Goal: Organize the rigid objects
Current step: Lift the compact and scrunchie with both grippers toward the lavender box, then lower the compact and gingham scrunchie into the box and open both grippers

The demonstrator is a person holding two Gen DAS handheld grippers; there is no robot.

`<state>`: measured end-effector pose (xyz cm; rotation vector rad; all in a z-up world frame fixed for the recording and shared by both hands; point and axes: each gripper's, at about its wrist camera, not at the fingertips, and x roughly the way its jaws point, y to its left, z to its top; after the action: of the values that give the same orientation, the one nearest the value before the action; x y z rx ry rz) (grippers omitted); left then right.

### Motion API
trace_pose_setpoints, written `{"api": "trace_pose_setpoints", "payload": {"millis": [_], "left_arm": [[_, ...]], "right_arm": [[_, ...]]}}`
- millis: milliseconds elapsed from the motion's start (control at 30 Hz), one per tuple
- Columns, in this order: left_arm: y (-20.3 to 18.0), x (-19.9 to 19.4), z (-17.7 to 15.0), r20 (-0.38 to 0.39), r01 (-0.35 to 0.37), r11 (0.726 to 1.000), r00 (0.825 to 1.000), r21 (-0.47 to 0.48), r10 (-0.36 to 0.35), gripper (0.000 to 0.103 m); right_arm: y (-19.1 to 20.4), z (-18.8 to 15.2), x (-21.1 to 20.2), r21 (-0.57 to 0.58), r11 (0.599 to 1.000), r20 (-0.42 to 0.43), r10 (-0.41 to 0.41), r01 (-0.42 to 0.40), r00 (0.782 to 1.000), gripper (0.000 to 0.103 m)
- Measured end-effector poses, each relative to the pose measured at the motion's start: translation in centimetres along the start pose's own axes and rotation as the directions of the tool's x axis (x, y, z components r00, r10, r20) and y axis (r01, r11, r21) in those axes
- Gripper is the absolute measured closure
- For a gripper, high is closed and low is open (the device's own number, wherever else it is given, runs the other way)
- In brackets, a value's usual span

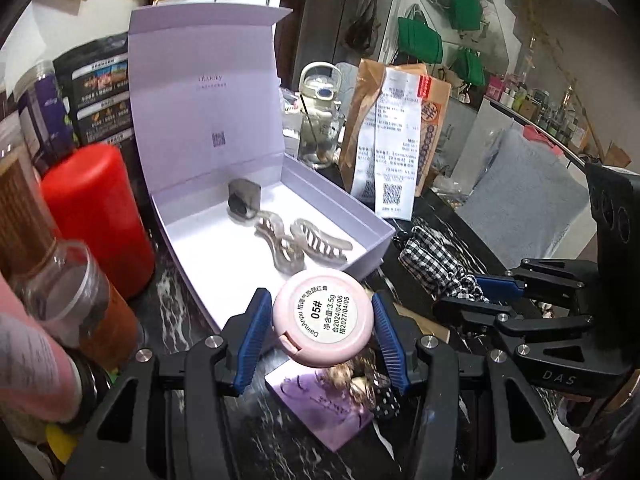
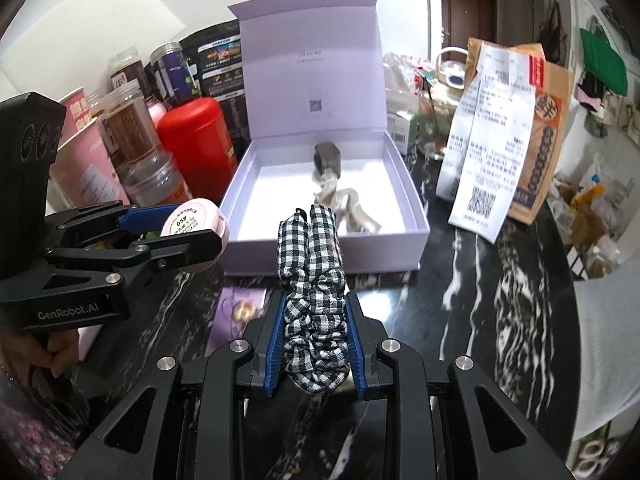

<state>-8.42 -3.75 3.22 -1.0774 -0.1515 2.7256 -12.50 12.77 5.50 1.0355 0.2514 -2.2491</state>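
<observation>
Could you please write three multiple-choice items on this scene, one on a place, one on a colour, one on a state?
1. Where are the hair claws?
A. Inside the box
B. On the receipt
C. In the right gripper

2. What colour is the compact in the left gripper?
A. Green
B. Pink
C. Black

3. What state is the right gripper in?
A. Open and empty
B. Shut on the red canister
C. Shut on the scrunchie

Answers:
1 A, the claws lie on the box's white floor.
2 B, its round case is pale pink, with a white label.
3 C, the blue pads press the checked fabric from both sides.
</observation>
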Motion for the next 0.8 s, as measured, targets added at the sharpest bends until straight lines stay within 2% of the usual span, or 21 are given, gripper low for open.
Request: {"api": "trace_pose_setpoints", "payload": {"millis": [233, 533, 800], "left_arm": [[0.9, 0.2, 2.4, 0.036, -0.022, 1.0, 0.999, 0.005, 0.022, 0.052], [2.5, 1.9, 4.9, 0.04, -0.017, 0.999, 0.999, -0.028, 0.018, 0.052], [3.7, 3.7, 6.8, 0.045, -0.057, 0.998, 0.997, -0.036, 0.059, 0.052]], "right_arm": [[-0.3, 2.8, 0.5, -0.034, 0.999, 0.032, 0.009, -0.008, 0.999, 0.076], [-0.9, 6.0, 1.3, -0.07, 0.998, 0.066, 0.004, 0.001, 0.998, 0.076], [-2.0, 8.2, 2.8, -0.071, 0.997, 0.078, -0.015, 0.02, 0.997, 0.076]]}}
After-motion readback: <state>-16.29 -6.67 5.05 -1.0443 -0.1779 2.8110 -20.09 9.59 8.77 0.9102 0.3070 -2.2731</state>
